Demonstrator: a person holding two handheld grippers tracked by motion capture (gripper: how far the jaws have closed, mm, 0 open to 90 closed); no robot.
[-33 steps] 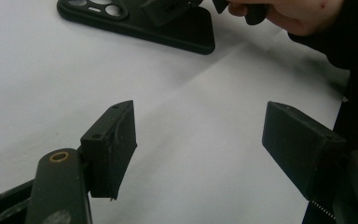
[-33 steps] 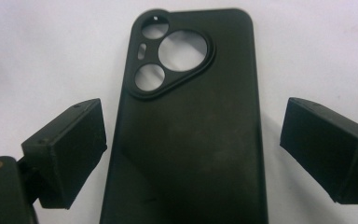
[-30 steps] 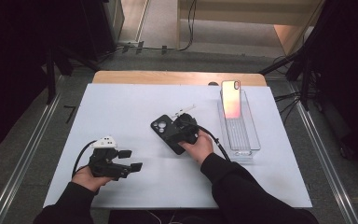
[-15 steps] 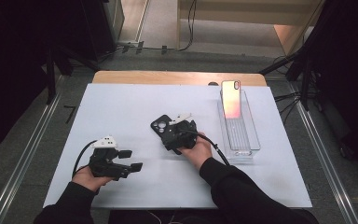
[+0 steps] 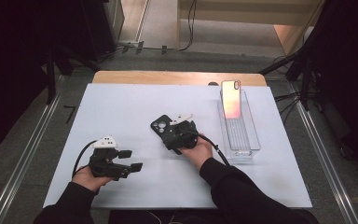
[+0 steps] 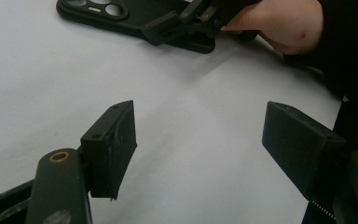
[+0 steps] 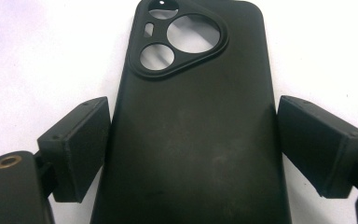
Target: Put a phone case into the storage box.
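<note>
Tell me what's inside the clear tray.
A phone stands in the tray at its far end, leaning back, its pinkish back showing. The rest holds nothing visible; the ribbed floor shows through. The phone's lower end can't be made out.

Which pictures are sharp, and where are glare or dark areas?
High view: white table sheet evenly lit, surroundings almost black, pink-orange glare on the glossy phone. Right gripper view: matte black phone case sharp, the table behind it washed out. Left gripper view: near jaws slightly soft.

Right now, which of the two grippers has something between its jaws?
The right gripper: its jaws straddle the matte black phone case lying on the white table. The left gripper has only bare table between its jaws.
</note>
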